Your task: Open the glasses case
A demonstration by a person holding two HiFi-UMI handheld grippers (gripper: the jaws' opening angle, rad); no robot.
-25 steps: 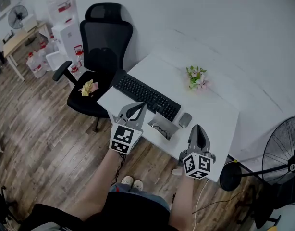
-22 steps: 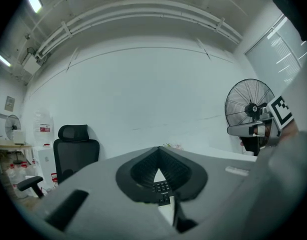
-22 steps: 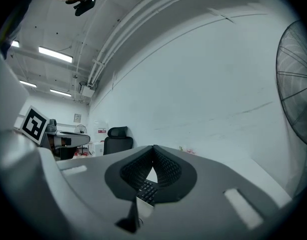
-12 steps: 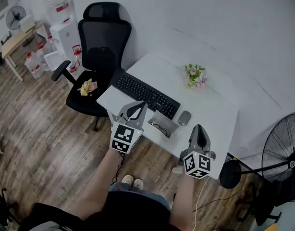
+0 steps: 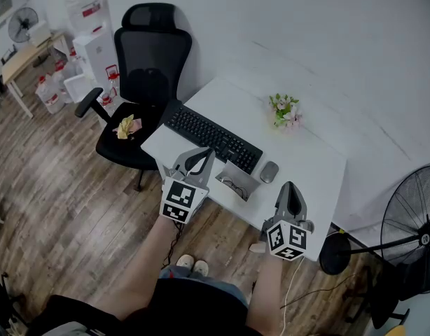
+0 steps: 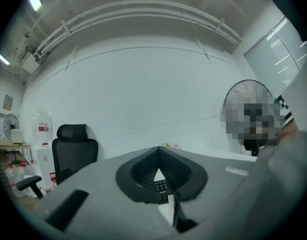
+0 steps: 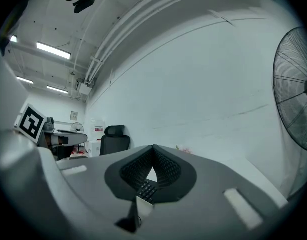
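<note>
Head view showing glasses case lying just beside keyboard, near side. Left gripper and right gripper hovering short of keyboard, jaws pressed together, empty. Case likely light, rigid, slippery; pinching lid's front lip seeming safest.

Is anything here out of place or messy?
A crumpled yellow-and-pink thing lies on the seat of the black office chair, an odd spot for it; what it is cannot be told. On the white desk, the keyboard, mouse, glasses case and flowers look orderly, nothing spilled or tipped.
</note>
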